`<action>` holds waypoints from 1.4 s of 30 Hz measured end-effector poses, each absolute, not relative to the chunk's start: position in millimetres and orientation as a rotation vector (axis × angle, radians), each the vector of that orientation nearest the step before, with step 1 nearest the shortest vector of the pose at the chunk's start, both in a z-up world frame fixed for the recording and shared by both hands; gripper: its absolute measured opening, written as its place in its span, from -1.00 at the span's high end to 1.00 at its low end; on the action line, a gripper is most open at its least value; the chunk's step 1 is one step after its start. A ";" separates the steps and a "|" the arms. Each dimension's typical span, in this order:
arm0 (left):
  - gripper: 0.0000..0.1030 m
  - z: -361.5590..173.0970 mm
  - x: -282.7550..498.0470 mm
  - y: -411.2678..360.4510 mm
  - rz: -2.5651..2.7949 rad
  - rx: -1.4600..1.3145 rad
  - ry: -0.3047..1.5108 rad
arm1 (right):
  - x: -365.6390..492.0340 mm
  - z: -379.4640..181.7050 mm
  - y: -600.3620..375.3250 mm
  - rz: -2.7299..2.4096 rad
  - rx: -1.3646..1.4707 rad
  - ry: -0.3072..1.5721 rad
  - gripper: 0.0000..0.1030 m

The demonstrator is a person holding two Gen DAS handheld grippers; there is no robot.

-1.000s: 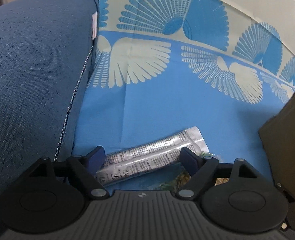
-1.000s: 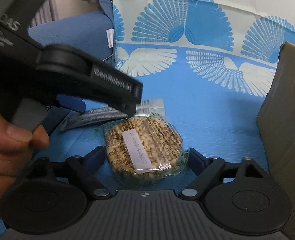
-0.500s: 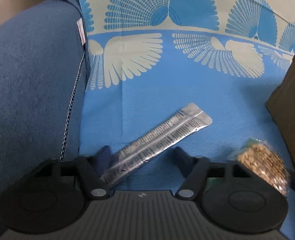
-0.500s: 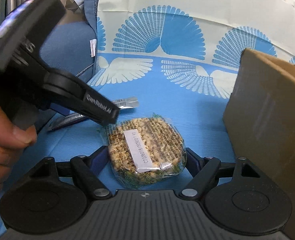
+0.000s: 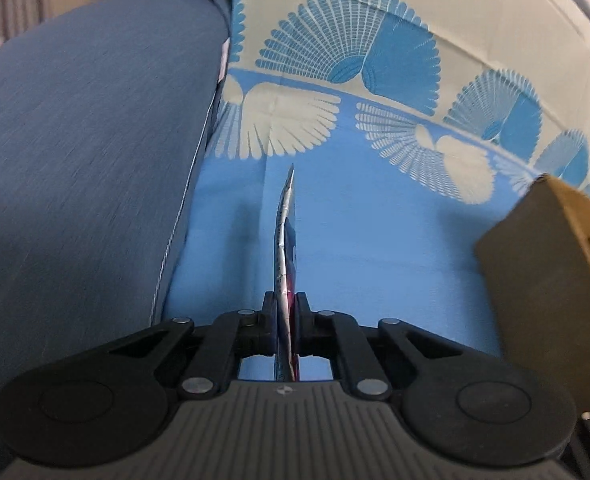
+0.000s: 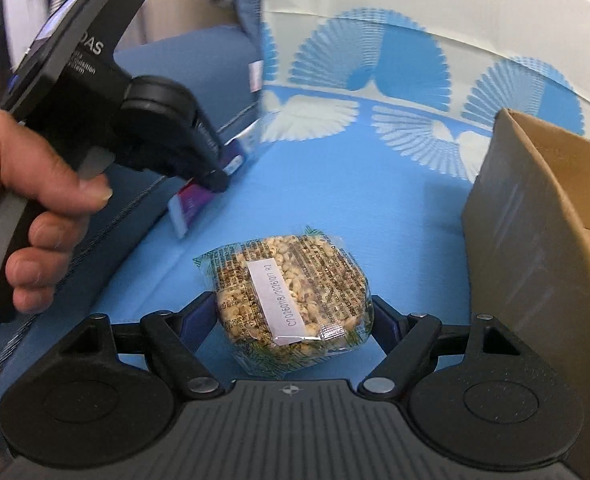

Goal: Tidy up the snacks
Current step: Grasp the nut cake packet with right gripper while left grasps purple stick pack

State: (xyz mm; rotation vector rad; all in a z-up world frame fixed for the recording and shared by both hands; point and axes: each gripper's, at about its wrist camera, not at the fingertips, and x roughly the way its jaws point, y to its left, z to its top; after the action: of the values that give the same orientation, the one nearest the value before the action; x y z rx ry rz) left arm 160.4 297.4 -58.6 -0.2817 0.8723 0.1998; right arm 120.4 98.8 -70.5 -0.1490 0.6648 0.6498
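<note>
My left gripper is shut on a long silver snack sachet, which stands edge-on above the blue cloth. In the right wrist view the sachet shows a purple face under the left gripper. My right gripper is open, its fingers on either side of a round puffed-grain cake in clear wrap that lies on the cloth. A brown cardboard box stands open at the right; it also shows in the left wrist view.
A blue and cream fan-patterned cloth covers the seat. A blue sofa armrest rises at the left. A hand holds the left gripper's handle.
My left gripper has shut on the silver sachet and lifted it off the cloth, turned edge-on. My right gripper has stayed open around the grain cake and come a little closer.
</note>
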 end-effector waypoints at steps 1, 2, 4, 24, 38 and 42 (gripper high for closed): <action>0.85 -56.5 151.4 295.4 0.200 -0.300 0.880 | 114.1 -67.1 96.8 0.667 -0.168 0.674 -0.58; 0.85 -55.4 142.8 292.9 0.200 -0.316 0.893 | 106.0 -63.3 94.0 0.687 -0.195 0.686 -0.58; 0.85 -55.5 129.2 287.9 0.189 -0.335 0.926 | 91.3 -57.8 89.6 0.718 -0.240 0.707 -0.58; 0.60 -84.3 98.3 266.0 0.108 -0.467 1.161 | 36.1 -69.7 69.3 0.768 -0.222 0.833 -0.73; 0.19 -92.0 112.5 236.5 0.093 -0.257 1.189 | 47.0 -83.1 78.5 0.774 -0.253 0.872 -0.80; 0.17 -93.8 115.3 233.6 0.096 -0.243 1.190 | 46.8 -86.7 81.2 0.773 -0.281 0.875 -0.83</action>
State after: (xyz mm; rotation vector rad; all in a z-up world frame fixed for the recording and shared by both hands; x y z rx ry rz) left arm 115.3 233.6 -93.8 -0.2430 1.1898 0.0965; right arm 46.8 81.2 -86.7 -0.2809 0.8751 0.7729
